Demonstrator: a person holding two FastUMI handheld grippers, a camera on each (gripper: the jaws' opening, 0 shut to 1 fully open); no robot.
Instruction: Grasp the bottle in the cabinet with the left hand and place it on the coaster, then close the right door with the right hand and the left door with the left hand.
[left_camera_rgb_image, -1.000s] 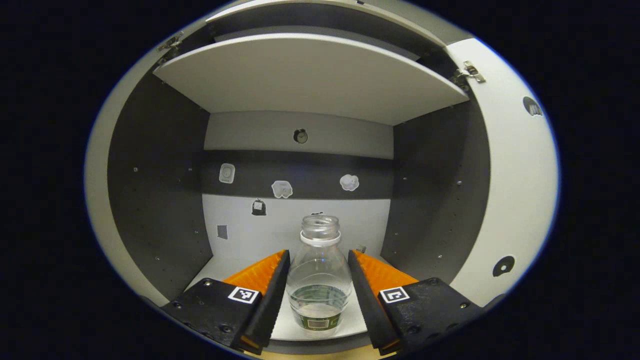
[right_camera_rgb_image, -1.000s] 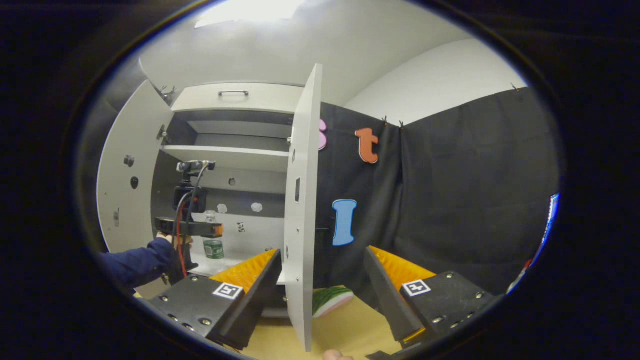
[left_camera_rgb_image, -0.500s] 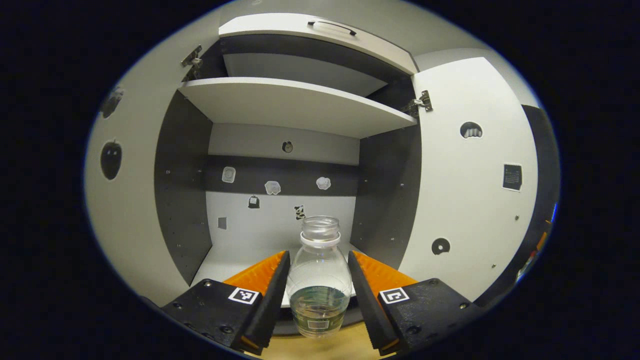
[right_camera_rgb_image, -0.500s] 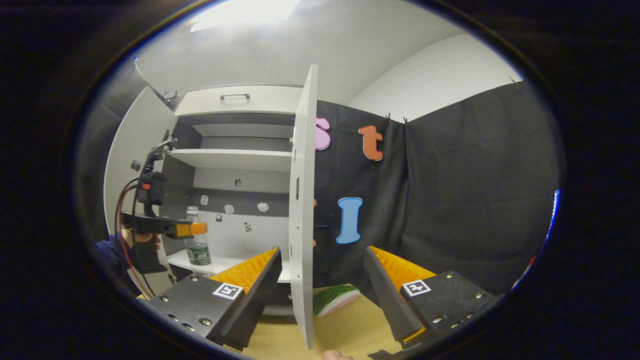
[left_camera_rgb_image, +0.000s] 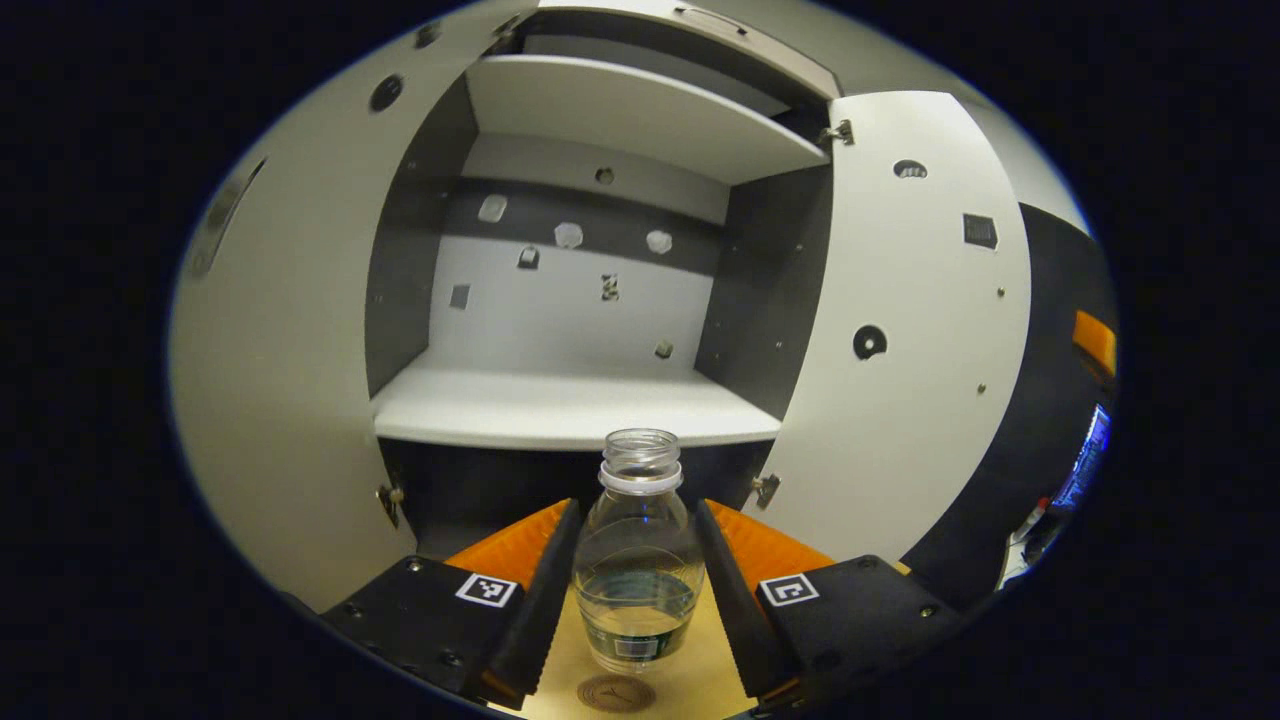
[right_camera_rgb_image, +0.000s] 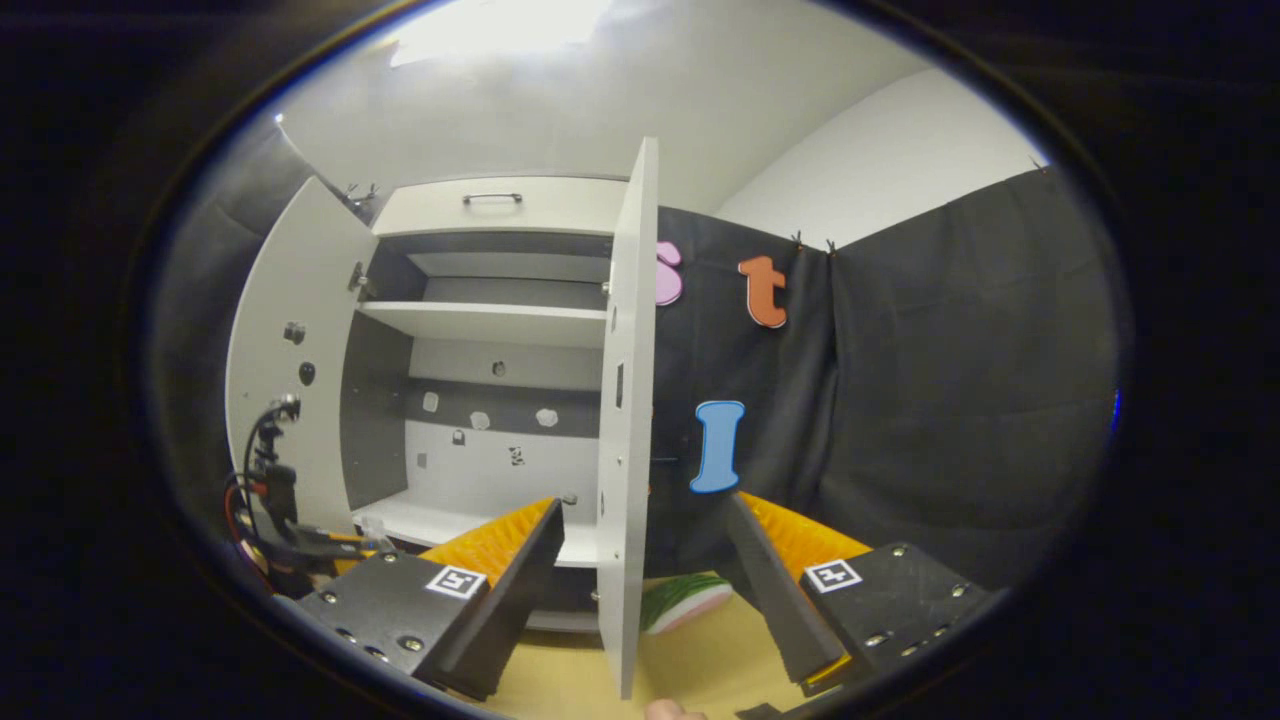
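L gripper (left_camera_rgb_image: 637, 580) is clamped on the bottle (left_camera_rgb_image: 638, 560), a finger pressed to each side of the clear body just under the shoulder. Holding it there, below the neck, likely keeps the narrower top from slipping through and leaves the base free to set down. Bottle hangs outside the cabinet (left_camera_rgb_image: 570, 410), in front of and below the lower shelf edge, above the wooden table (left_camera_rgb_image: 690, 680). Coaster (left_camera_rgb_image: 616, 692) lies on the table right under the bottle base; can't tell if they touch, looks like a small gap. So bottle seems lined up for lowering, not yet released.

Bottle is upright: long axis vertical, open mouth up, no cap, base toward coaster. A bit of liquid sits level in the lower part, which fits no tilt.

R gripper (right_camera_rgb_image: 640, 570) is spread wide, gripping nothing, w/ the edge of the right door (right_camera_rgb_image: 628, 420) running between its fingers. Prob. waiting there so it can push that door shut once the bottle is down. Left door (right_camera_rgb_image: 290, 360) stands swung wide too; L gripper and bottle sit low beside it in right gripper view.
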